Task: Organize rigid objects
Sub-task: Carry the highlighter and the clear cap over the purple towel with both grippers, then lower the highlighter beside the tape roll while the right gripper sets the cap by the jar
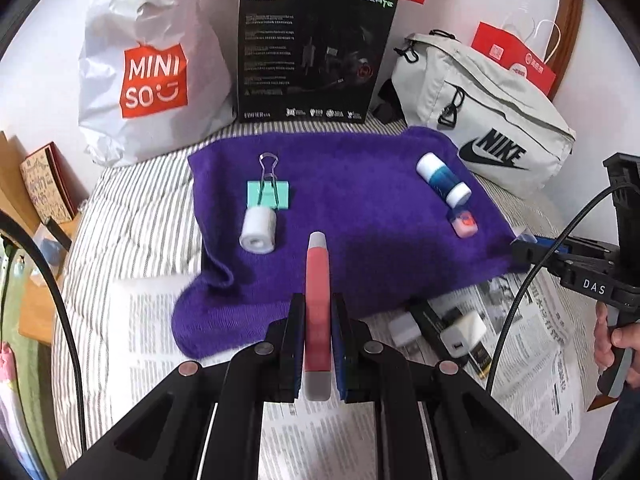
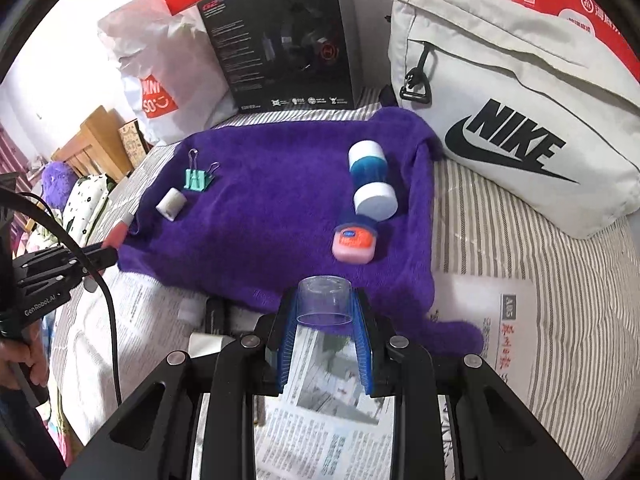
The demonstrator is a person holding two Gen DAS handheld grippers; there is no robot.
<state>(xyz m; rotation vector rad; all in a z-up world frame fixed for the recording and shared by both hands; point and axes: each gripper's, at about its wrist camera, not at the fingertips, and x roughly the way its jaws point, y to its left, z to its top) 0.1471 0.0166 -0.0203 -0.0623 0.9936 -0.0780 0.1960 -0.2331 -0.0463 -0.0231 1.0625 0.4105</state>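
Observation:
My left gripper (image 1: 316,312) is shut on a long red stick with grey ends (image 1: 317,280), held over the near edge of the purple towel (image 1: 360,216). My right gripper (image 2: 325,304) is shut on a small clear plastic cup (image 2: 324,300), held over the towel's near right edge (image 2: 260,216). On the towel lie a teal binder clip (image 1: 267,193), a white tape roll (image 1: 258,230), a blue and white bottle (image 1: 443,179) and a small pink tub (image 1: 464,222). The same clip (image 2: 198,179), roll (image 2: 172,204), bottle (image 2: 371,182) and tub (image 2: 354,245) show in the right wrist view.
Behind the towel stand a white Miniso bag (image 1: 148,68), a black headset box (image 1: 312,52) and a grey Nike pouch (image 1: 488,120). Newspaper (image 1: 532,320) lies in front with white chargers (image 1: 464,330) and a dark flat item. A wooden shelf (image 1: 36,216) stands at the left.

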